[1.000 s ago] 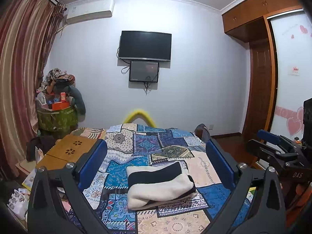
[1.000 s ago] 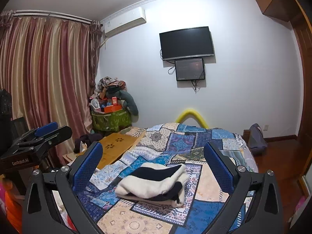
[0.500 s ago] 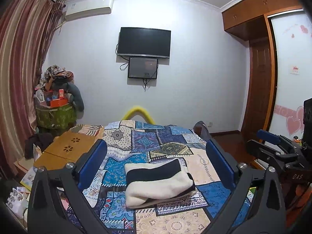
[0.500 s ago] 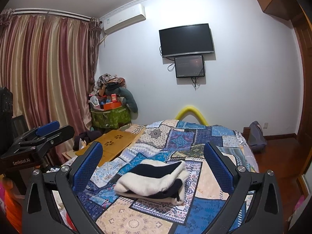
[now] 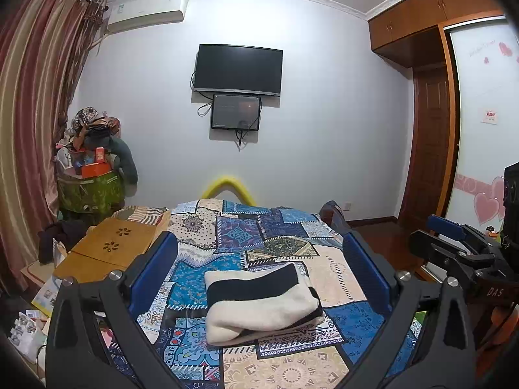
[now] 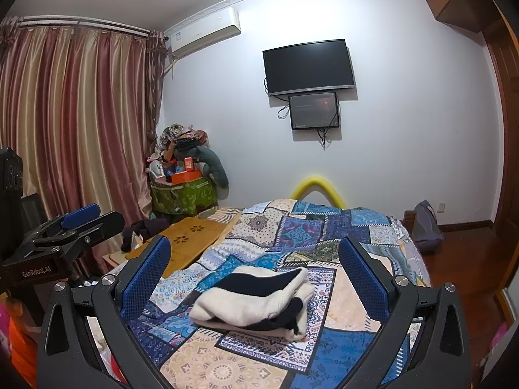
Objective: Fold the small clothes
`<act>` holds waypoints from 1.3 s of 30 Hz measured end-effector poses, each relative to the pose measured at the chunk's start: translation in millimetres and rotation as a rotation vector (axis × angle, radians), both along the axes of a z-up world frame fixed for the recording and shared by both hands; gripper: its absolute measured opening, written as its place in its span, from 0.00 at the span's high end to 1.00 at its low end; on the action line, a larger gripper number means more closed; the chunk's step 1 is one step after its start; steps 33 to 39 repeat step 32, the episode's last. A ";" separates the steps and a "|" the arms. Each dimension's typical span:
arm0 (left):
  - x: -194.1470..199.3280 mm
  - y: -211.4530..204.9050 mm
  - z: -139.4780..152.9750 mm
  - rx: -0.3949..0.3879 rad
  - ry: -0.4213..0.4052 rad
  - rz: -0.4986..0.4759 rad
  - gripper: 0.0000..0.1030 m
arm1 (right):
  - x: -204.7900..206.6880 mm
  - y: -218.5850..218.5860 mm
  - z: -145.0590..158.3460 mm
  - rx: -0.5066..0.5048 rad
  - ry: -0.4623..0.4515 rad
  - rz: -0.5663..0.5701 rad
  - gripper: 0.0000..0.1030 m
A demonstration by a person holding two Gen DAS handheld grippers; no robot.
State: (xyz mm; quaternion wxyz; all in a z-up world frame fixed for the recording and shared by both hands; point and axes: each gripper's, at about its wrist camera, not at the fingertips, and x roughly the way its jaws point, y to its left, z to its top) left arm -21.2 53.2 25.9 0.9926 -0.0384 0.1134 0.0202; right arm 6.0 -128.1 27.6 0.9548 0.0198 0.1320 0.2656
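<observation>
Jaws wide as before, empty.

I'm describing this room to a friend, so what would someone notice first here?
Probably the folded white-and-black garment lying in the middle of the bright blue patchwork bedspread. Framing it, both open tongs, left and right, hover empty above the bed, with a dark television on the far wall.

Folded garment (image 5: 259, 304) was cream with black bands. Bedspread (image 5: 246, 230) at 12 o'clock: blue, beige patchwork. Finger pads (image 6: 146, 278) blue. Curtains (image 6: 81, 123) pink-gold striped.
</observation>
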 end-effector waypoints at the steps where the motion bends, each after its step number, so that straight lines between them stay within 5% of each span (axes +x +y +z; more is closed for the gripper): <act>1: 0.0 0.0 -0.1 -0.001 0.000 -0.001 0.00 | 0.3 0.4 -0.1 0.001 0.000 -0.001 0.00; 39: 9.6 -0.7 -4.7 0.011 0.029 -0.037 0.00 | 4.5 2.2 -4.6 0.013 0.022 -0.010 0.00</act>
